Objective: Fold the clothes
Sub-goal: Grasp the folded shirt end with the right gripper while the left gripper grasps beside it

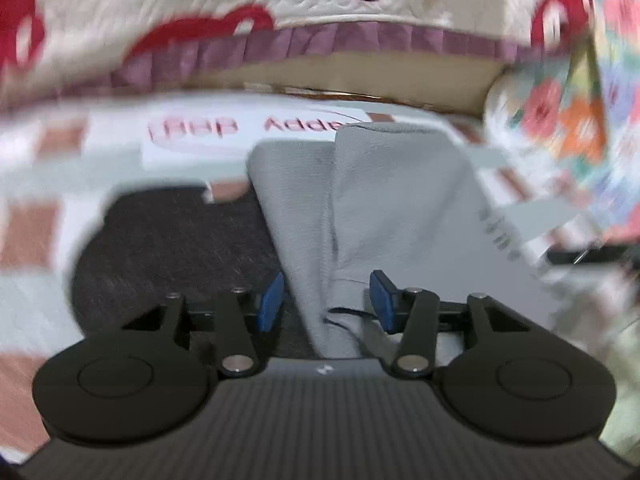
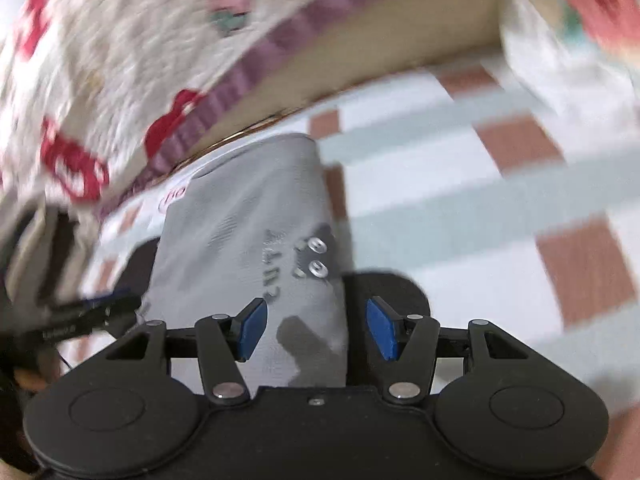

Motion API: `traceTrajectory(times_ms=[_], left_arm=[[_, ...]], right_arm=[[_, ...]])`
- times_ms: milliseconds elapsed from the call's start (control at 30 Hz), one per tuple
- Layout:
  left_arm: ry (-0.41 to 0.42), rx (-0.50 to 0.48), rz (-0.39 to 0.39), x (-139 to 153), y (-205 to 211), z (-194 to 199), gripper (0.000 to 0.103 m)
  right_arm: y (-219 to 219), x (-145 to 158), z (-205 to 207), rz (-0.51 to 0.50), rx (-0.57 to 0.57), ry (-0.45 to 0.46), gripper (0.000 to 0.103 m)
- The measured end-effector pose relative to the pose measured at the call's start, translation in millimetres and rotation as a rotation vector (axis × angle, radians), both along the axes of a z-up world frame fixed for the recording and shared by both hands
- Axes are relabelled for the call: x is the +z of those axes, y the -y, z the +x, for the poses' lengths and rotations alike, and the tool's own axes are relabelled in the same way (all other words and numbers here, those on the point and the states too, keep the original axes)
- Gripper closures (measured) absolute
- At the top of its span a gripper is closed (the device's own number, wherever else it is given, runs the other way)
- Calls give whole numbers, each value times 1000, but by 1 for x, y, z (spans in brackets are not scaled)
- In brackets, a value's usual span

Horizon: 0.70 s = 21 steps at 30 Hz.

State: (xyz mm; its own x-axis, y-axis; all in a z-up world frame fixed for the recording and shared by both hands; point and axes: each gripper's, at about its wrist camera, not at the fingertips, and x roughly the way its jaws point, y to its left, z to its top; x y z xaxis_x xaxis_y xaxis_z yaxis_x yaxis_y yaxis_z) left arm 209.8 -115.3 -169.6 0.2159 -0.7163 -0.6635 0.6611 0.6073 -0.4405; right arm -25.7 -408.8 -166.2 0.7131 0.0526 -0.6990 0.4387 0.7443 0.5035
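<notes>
At the centre of both wrist views a folded grey garment [image 1: 384, 208] lies on a checked sheet [image 1: 48, 184], partly over a dark cloth [image 1: 168, 240]. The left gripper [image 1: 326, 300] has its jaws apart, the garment's near fold running between the blue pads without being pressed. The right gripper [image 2: 312, 330] also stands open, with the garment's edge, which carries two metal snaps [image 2: 318, 258], between its pads. A quilted cover [image 1: 200, 0] with a purple frill fills the upper frame.
</notes>
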Motion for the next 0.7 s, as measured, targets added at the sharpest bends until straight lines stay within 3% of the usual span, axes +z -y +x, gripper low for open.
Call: traceTrajectory(times_ms=[100, 300, 333, 400, 467, 533, 600, 667, 700], left_arm=[[-184, 59, -118, -14, -11, 22, 50], [-233, 66, -109, -35, 3, 31, 41], [-232, 62, -122, -35, 6, 30, 33], [-216, 45, -143, -36, 10, 28, 29], [-155, 16, -123, -35, 17, 25, 41], [-24, -18, -41, -31, 26, 19, 80], [71, -72, -46, -21, 28, 8, 85], [158, -127, -64, -11, 29, -2, 87], [161, -138, -99, -5, 28, -4, 88]], right_arm=[[8, -11, 0, 69, -9, 27, 42], [24, -34, 36, 185, 49, 63, 42], [27, -36, 42, 204, 61, 80, 42], [33, -40, 53, 235, 81, 109, 42], [37, -42, 65, 245, 103, 130, 43], [30, -34, 71, 165, 150, 121, 65], [22, -25, 76, 87, 195, 120, 75], [7, -5, 73, 11, 230, 157, 78], [-2, 4, 72, -35, 255, 170, 79]])
